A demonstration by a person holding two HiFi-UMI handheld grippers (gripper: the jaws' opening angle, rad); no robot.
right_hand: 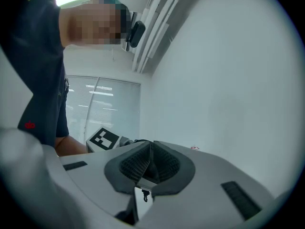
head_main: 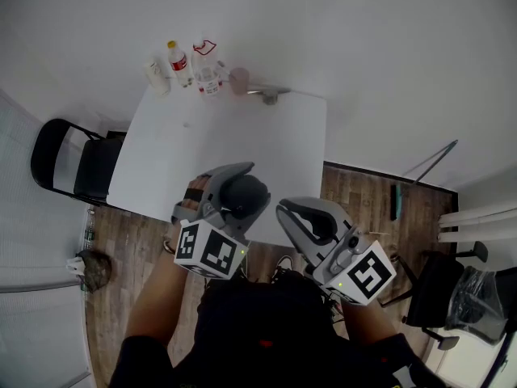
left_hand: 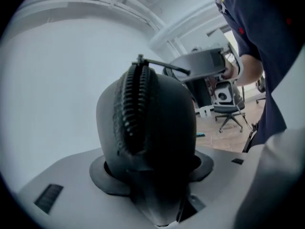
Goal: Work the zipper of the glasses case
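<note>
Head view: locate the left gripper (head_main: 241, 186) close to the body, above the near edge of the table (head_main: 218, 144), clamped round the dark case (head_main: 250, 202) in mid-air. Locate the right gripper (head_main: 284, 212) just beside it, apart from the case, jaws pressed together. Left gripper view: confirm the case wedged end-on between the pads, with the zipper (left_hand: 135, 106) facing the camera and running up over the crown. Take the small dark tab (left_hand: 141, 59) at the top for the pull, tentatively. Right gripper view: confirm pads meeting with nothing caught between them. Expect twisting or slipping of the rounded shell in the left grip under zipper load, with only one end seated. Allow for a drop past the table edge to the floor. Expect a missed tab without reopening the right jaws first. Pose: both forearms tucked in, left gripper tipped slightly down and canted, right roughly level, tips converging.
</note>
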